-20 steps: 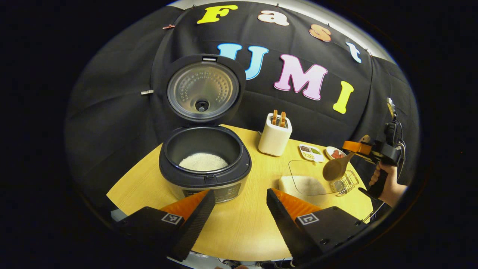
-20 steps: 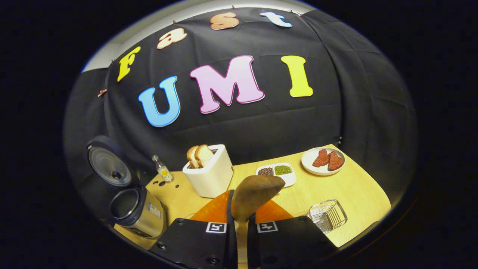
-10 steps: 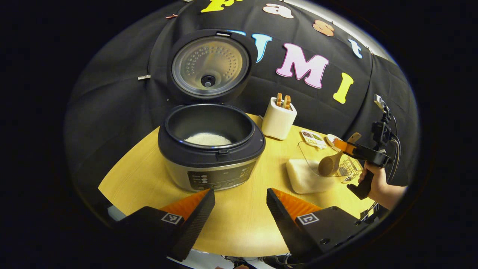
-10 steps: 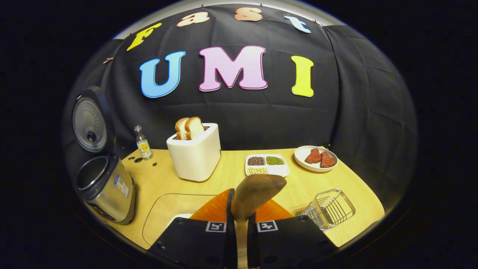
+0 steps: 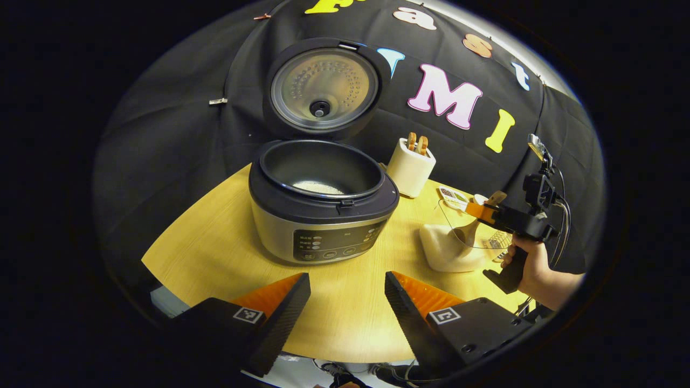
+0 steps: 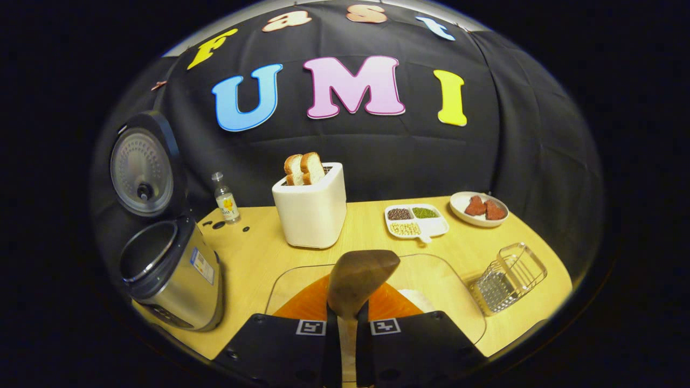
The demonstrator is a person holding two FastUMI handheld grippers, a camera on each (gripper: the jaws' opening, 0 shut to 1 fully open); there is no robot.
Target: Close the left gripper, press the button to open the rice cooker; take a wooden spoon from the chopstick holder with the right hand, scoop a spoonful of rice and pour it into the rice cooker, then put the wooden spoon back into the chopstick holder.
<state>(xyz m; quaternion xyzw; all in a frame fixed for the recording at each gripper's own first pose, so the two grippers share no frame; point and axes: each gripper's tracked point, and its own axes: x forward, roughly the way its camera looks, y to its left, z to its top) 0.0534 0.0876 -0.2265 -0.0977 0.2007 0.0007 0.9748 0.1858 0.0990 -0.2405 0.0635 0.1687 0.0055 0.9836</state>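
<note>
Since the earlier frames the right gripper (image 6: 345, 318) drops lower, bringing the wooden spoon (image 6: 360, 276) from above the clear rice container (image 6: 458, 293) down to its rim; the left gripper (image 5: 345, 307) sinks as well and now faces the cooker's front panel.

Near: left jaws stand apart, holding nothing, hovering over the near edge of the bench (image 5: 215, 242). Right jaws are closed on the spoon handle, bowl projecting forward and up. No rice visible on the spoon.

Middle: in the left gripper view the spoon bowl sits just inside the container wall, above the white rice. The rice cooker (image 5: 323, 207) stands toward the left of the bench, lid (image 5: 323, 86) upright, a small layer of rice in the pot. The wire chopstick holder (image 6: 506, 277) stands near the right edge, just beside the container.

Far: toaster (image 6: 311, 207), divided dish (image 6: 416, 220) and plate (image 6: 480, 207) along the back edge.

Risks, as judged:
- Handle held only by jaw pressure; digging into packed rice could twist the spoon in the grip.
- Spoon pressing on the light container wall could push it against the holder.
- A heaped spoon carried across to the cooker may shed grains on the bench.
</note>
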